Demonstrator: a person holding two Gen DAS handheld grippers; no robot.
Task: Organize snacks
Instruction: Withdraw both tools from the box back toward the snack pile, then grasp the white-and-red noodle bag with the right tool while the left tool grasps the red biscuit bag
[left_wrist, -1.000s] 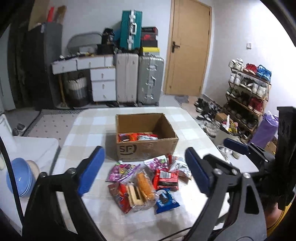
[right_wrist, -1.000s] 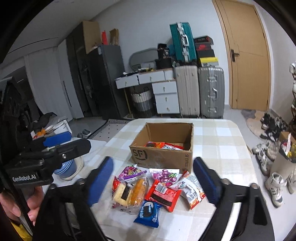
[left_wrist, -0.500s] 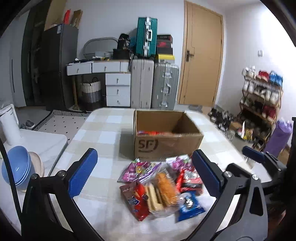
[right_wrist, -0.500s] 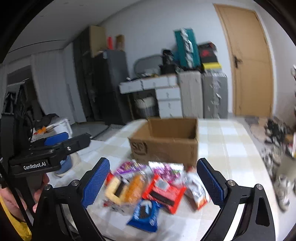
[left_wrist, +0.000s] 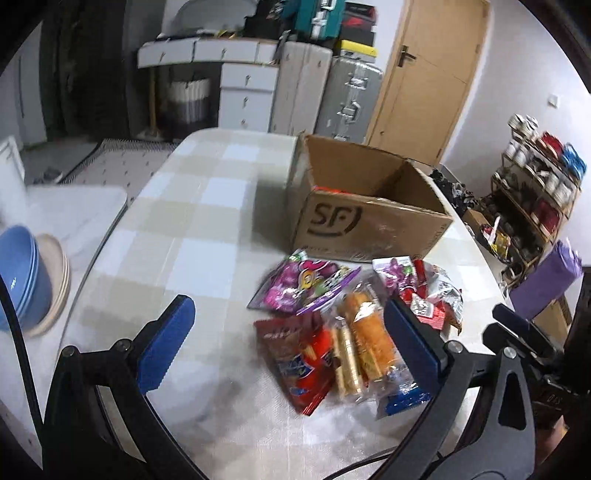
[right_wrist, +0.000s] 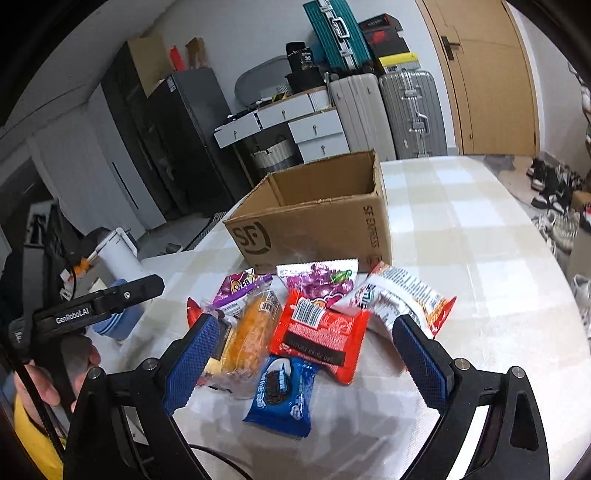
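Note:
A pile of snack packets lies on the checked table in front of an open cardboard box (left_wrist: 369, 225) (right_wrist: 314, 225). The pile holds a red packet (right_wrist: 319, 330), a blue cookie packet (right_wrist: 282, 395), a clear bag of orange cakes (left_wrist: 365, 347) (right_wrist: 249, 336), purple candy bags (left_wrist: 306, 286) (right_wrist: 319, 278), a red chip bag (left_wrist: 299, 360) and a white-orange packet (right_wrist: 400, 297). Red packets show inside the box (left_wrist: 328, 190). My left gripper (left_wrist: 291, 343) is open and empty, low over the pile's left side. My right gripper (right_wrist: 306, 354) is open and empty, just above the red and blue packets.
Blue and beige bowls (left_wrist: 26, 280) sit on a white side surface at the left. A white kettle (right_wrist: 118, 254) stands beyond the table's left edge. Suitcases (left_wrist: 325, 96), drawers and a door are behind; a shoe rack (left_wrist: 539, 195) is at the right.
Both grippers have moved forward and down toward the snack pile, which now looks larger and nearer. Both stay open. No packet has moved.

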